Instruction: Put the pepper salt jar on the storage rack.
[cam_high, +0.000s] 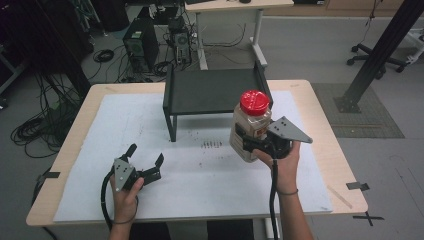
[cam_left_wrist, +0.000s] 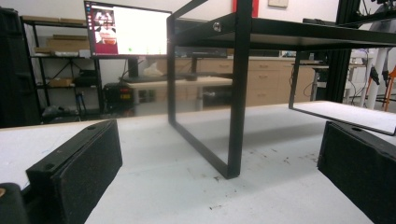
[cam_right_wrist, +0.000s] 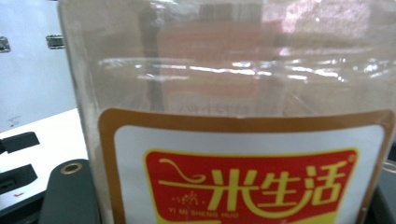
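Right tongs (cam_high: 250, 142): clamped on the jar (cam_high: 250, 125), upright, red lid up, right of centre.
Shelf (cam_high: 215, 90): just beyond the jar, far-left.
Left tongs (cam_high: 145, 162): apart, empty, near-left on the surface (cam_high: 200, 190).

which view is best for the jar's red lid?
High view: the red lid sits fully visible atop the jar held in the right gripper. Right gripper view has just the jar's clear wall and label. Left gripper view faces the black rack.

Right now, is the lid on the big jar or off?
On. The red lid sits on top of the jar, which the right tongs hold upright.
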